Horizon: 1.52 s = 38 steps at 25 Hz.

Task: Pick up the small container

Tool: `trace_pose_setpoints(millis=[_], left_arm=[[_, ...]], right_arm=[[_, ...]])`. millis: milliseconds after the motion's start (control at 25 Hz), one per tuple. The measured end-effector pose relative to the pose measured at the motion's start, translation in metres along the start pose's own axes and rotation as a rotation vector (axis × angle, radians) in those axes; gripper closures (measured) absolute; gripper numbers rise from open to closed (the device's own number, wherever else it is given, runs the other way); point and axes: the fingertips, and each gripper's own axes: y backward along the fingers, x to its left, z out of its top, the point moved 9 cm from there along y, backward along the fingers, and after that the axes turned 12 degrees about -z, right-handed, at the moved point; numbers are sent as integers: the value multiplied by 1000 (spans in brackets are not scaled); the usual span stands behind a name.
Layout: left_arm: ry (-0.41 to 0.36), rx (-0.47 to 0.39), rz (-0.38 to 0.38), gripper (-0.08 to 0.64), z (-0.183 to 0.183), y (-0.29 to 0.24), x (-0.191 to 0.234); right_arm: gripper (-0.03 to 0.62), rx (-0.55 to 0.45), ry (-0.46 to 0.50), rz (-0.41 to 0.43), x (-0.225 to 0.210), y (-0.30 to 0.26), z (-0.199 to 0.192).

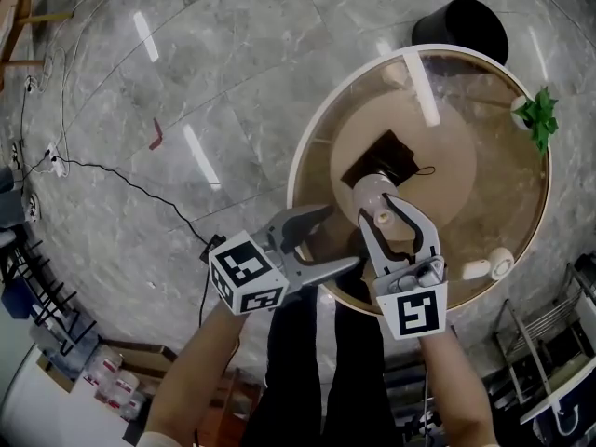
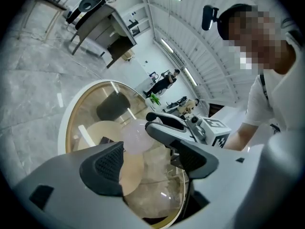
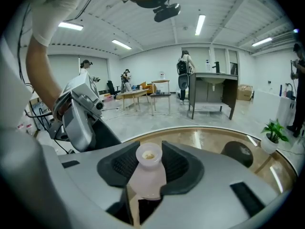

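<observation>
Head view, left to right.

Far out at 9 o'clock: grey marble floor [image 1: 186, 63], nothing of the task there.

Next, left gripper [image 1: 340, 236]. Parked over the rim of the round glass table [image 1: 296, 170] at about 8 o'clock. Wide open, nothing between the pads, only table glass behind the gap in the left gripper view. Idle, by the look of it.

Then the small container [image 1: 372, 192]: pale pinkish, bottle-shaped, upright, a little off the table's centre toward 8 o'clock. Just at 6 o'clock of a dark flat thing [image 1: 380, 155] with a cord.

Right gripper [image 1: 380, 210]: closed partway, pads pressed on either side of the container's narrow neck, with the open mouth poking up between them in the right gripper view. Grip apparently made.

Farther right: two small white pieces [image 1: 489, 266] near the rim at 5 o'clock, green plant [image 1: 540, 117] at the rim at 2 o'clock, black bin [image 1: 463, 26] on the floor beyond 12 o'clock.

Progress, as a judgement: reach done, closing on the neck done or nearly so. Lift not yet evident. No telling whether seated on the glass or already clear of it.

Left to do: raise straight up, away from the dark thing and its cord.

Risk: narrow neck and smooth surface, so possible slip or swing under a light grip.
</observation>
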Motion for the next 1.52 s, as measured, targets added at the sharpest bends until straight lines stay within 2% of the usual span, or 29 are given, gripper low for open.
trace_pose_setpoints(millis=[120, 320, 400, 640, 920, 1040, 1320, 1520], left_arm=[[98, -61, -52, 184, -1, 6, 4], [339, -174, -161, 151, -7, 6, 12], [413, -215, -202, 123, -8, 3, 14], [529, -302, -267, 91, -11, -7, 13], [681, -479, -300, 74, -10, -11, 14], [752, -520, -361, 64, -9, -13, 9], [786, -509, -509, 67, 7, -28, -18], [773, -474, -590, 138, 24, -19, -39]], right_arm=[[451, -4, 4, -11, 2, 0, 1], [454, 7, 28, 8, 2, 0, 4], [454, 6, 32, 26, 0, 1, 6], [454, 33, 29, 73, 2, 15, 16], [454, 36, 24, 85, 3, 36, 36], [454, 50, 25, 101, 6, 46, 50], [454, 30, -18, 107, 10, 68, 82], [454, 33, 23, 132, 15, 81, 105]])
